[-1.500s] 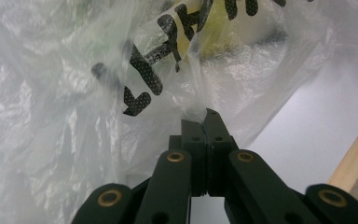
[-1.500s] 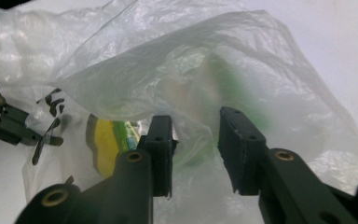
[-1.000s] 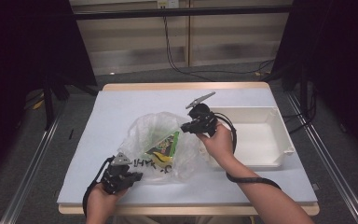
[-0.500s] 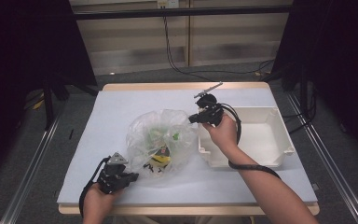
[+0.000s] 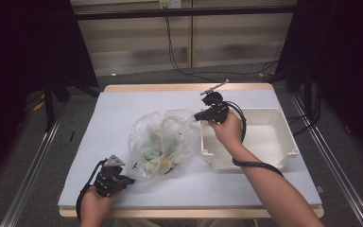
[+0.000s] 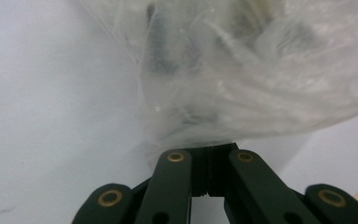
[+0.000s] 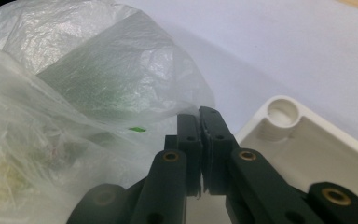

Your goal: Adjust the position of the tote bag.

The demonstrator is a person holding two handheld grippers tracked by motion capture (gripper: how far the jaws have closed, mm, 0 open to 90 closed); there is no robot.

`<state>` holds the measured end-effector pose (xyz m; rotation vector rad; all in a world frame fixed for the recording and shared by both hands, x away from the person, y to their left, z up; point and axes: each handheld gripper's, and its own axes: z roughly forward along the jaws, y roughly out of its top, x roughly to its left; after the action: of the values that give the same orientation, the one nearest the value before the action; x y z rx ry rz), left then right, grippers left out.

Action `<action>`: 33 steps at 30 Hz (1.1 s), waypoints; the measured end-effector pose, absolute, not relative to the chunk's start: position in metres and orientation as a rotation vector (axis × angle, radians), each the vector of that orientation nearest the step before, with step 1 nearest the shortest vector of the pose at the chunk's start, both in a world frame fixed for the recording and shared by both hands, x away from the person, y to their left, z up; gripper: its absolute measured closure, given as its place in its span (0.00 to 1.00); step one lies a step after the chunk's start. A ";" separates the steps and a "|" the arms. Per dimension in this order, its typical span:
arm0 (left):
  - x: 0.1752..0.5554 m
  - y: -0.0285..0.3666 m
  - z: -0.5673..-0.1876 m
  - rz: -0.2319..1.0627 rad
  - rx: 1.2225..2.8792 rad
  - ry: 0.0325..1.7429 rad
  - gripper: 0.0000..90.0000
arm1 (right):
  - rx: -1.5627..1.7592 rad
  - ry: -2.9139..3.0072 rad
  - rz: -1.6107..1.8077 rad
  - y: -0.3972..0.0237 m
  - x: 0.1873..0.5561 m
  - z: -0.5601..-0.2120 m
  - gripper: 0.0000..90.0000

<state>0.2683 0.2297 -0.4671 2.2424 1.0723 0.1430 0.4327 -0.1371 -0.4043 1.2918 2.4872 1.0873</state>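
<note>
The table (image 5: 104,127) carries a white bin (image 5: 283,137) and a clear bag (image 5: 163,142) of small green, yellow and dark items. Since a second ago the right gripper (image 5: 199,116) has swung up and away from the person, towards the bin's near-left corner, and the bag has stretched and risen with it; the contents that lay flat and legible now hang bunched inside. The left gripper (image 5: 128,179) has stayed low at the table's front edge. I judge the bag is being lifted towards the bin, with the left end held as an anchor or to tip it.

In the right gripper view the jaws are clenched together, with the bag (image 7: 74,93) film running into them from their left; the bin (image 7: 307,144) corner sits just right of the tips. In the left gripper view the jaws are also closed, pinching a gathered fold of bag (image 6: 242,74), which billows straight ahead of and above the tips.
</note>
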 end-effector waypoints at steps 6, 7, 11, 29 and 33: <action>0.268 0.235 -0.467 0.142 2.234 1.093 1.00 | 1.303 2.471 1.089 -0.144 0.436 -0.404 0.98; 0.268 0.235 -0.467 0.151 2.227 1.095 1.00 | 1.304 2.471 1.089 -0.144 0.437 -0.403 0.98; 0.267 0.237 -0.467 0.139 2.223 1.107 1.00 | 1.313 2.456 1.095 -0.148 0.438 -0.402 0.99; 0.267 0.237 -0.465 0.151 2.216 1.104 1.00 | 1.283 2.443 1.088 -0.152 0.436 -0.401 0.90; 0.267 0.235 -0.464 0.152 2.198 1.092 0.99 | 1.264 2.443 1.108 -0.147 0.431 -0.398 0.78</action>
<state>0.2668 0.2353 -0.4636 2.1984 1.0921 0.1523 0.4306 -0.1468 -0.3983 1.2638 2.4430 1.1084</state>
